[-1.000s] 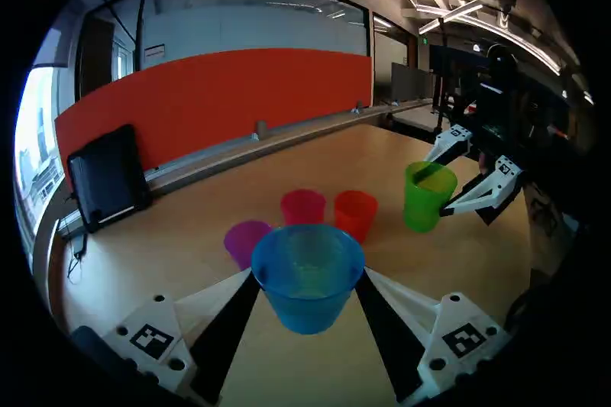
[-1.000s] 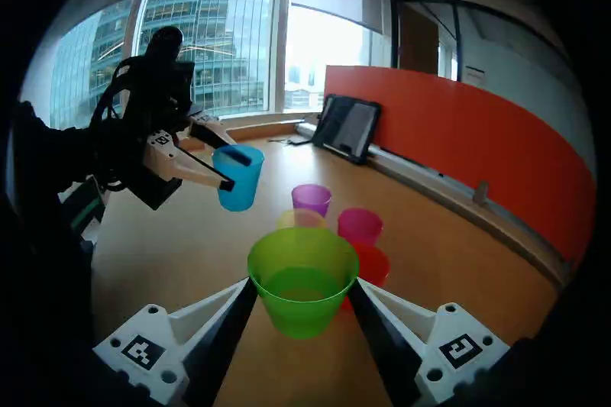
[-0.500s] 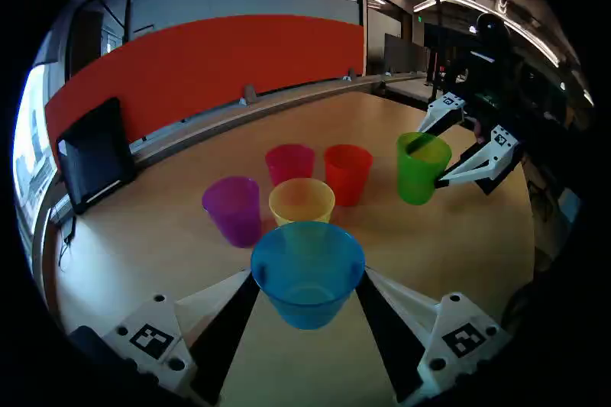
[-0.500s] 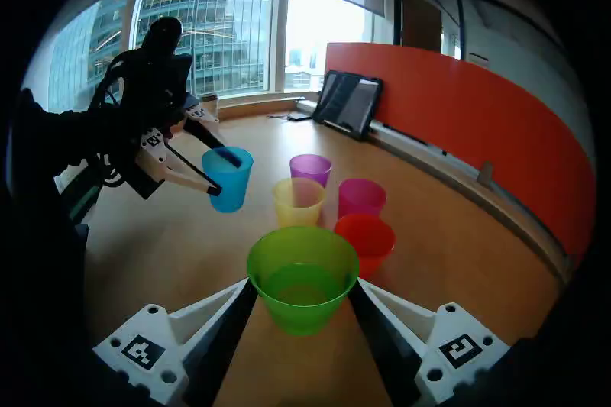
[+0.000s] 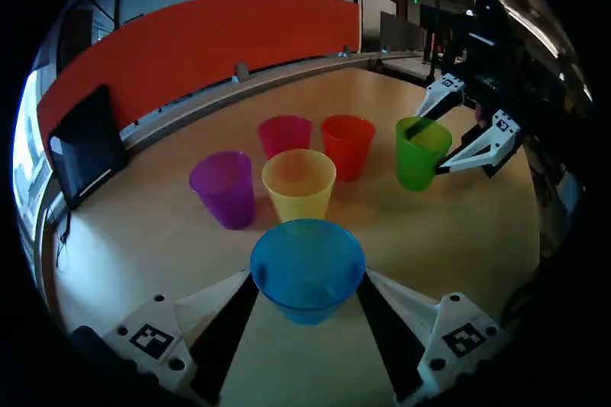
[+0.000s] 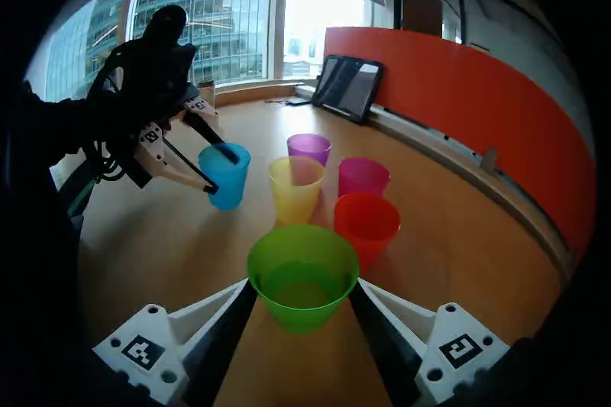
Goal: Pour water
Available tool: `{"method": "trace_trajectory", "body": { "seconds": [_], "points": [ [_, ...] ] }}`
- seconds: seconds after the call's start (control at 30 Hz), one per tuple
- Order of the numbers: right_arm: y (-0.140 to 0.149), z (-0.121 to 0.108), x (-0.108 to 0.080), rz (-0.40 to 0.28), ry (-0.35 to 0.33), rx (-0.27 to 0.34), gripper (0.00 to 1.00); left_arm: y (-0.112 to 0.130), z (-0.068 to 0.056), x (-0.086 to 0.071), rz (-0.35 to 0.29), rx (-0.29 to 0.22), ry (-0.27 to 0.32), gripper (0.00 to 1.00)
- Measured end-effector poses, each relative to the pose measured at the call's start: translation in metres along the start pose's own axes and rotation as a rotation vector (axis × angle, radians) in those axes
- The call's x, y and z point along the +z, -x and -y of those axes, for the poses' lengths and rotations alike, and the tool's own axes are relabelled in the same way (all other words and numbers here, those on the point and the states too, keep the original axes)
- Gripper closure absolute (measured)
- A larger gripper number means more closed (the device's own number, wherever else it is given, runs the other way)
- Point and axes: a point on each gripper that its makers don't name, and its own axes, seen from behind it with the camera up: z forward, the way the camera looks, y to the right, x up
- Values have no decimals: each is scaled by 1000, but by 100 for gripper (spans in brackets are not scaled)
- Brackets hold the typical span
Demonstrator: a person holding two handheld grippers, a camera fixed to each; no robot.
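Left tongs: the left gripper point(image 5: 308, 289) was clamped on a translucent blue plastic cup point(image 5: 308, 258), one finger on each side just under the rim.
Right tongs: the right gripper point(image 6: 303, 292) was clamped the same way on a translucent green plastic cup point(image 6: 303, 269).
Why held so: both cups were kept upright and level, probably so that nothing spilled before the pour. Gripping high on the tapered wall likely kept each cup from slipping down.
Water: a pale level low in the green cup looked like liquid. What the blue cup held could not be told.
Standing cups: a yellow plastic cup point(image 5: 299, 184), a purple plastic cup point(image 5: 223, 188), a pink plastic cup point(image 5: 284, 136) and a red plastic cup point(image 5: 347, 146) stood mouth-up in a tight cluster on the light wooden table point(image 5: 153, 254).
Why placed so: the cluster sat between the two held cups, within reach of either, so these were probably the cups to be filled.
Background: a black flat screen point(image 5: 84, 143) leaned near the orange partition point(image 5: 191, 48), well apart from the cups.
Writing: none was readable. The cups bore no label or brand, and the gripper fingers carried only square black-and-white markers point(image 5: 150, 340).
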Motion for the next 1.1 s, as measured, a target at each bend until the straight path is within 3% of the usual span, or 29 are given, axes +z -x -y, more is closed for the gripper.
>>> {"method": "trace_trajectory", "body": {
  "seconds": [0.93, 1.1],
  "points": [
    [22, 1, 11, 34, 16, 2, 12, 19, -1, 9, 51, 31, -4, 14],
    [23, 0, 11, 36, 21, 8, 11, 22, -1, 9, 72, 32, -6, 8]
  ]
}}
